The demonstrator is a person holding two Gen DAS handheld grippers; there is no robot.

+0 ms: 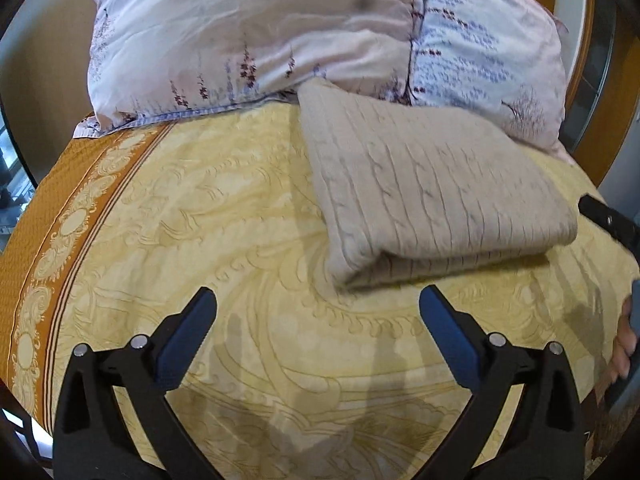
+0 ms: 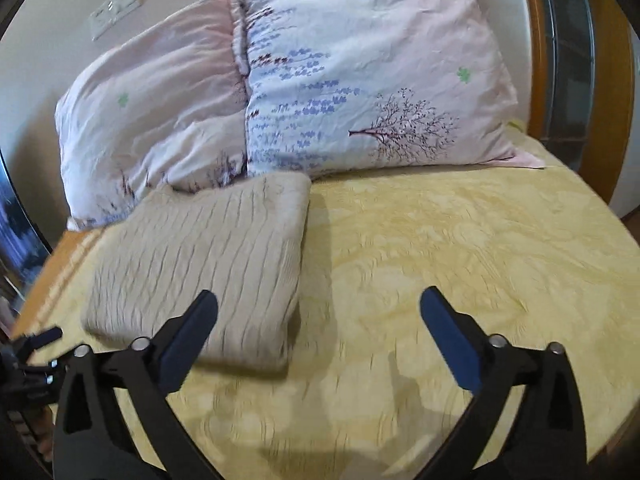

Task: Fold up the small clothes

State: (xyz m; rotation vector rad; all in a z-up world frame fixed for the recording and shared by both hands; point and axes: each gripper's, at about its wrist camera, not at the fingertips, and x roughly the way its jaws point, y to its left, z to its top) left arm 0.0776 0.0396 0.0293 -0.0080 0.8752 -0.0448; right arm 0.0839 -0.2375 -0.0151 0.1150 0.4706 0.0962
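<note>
A beige cable-knit sweater lies folded into a thick rectangle on the yellow patterned bedspread, its far edge against the pillows. It also shows in the right wrist view, at left. My left gripper is open and empty, hovering just in front of the sweater's near fold. My right gripper is open and empty, above the bedspread just right of the sweater. Part of the right gripper shows at the left wrist view's right edge.
Two floral pillows lean at the head of the bed. The bedspread has an orange border at left. A wooden bed frame stands at right. The other gripper shows at the far left.
</note>
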